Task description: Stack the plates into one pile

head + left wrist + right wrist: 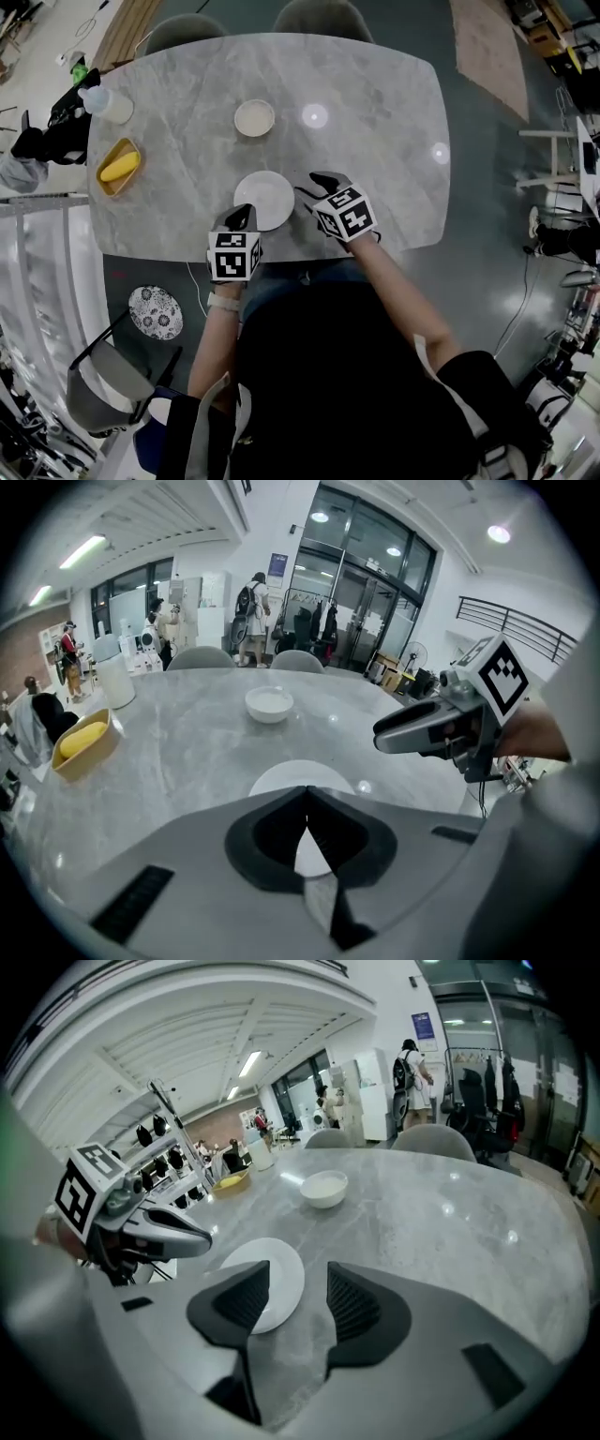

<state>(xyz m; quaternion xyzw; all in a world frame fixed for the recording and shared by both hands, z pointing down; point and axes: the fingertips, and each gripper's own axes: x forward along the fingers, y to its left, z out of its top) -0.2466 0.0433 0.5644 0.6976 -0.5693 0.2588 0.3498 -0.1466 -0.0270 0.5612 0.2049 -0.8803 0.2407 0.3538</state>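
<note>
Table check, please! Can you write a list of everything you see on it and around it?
Surface: grey marble table, shiny light spots.
Job's things: white plate near the front edge; small white dish further back, apart, not stacked.
Clutter: yellow tray holding something yellow; white jug.
Grippers: left gripper shut, empty; right gripper open, empty, beside the plate.
Cables: none on the table; thin cable on the floor.
Surroundings: grey chairs; people far behind.
</note>
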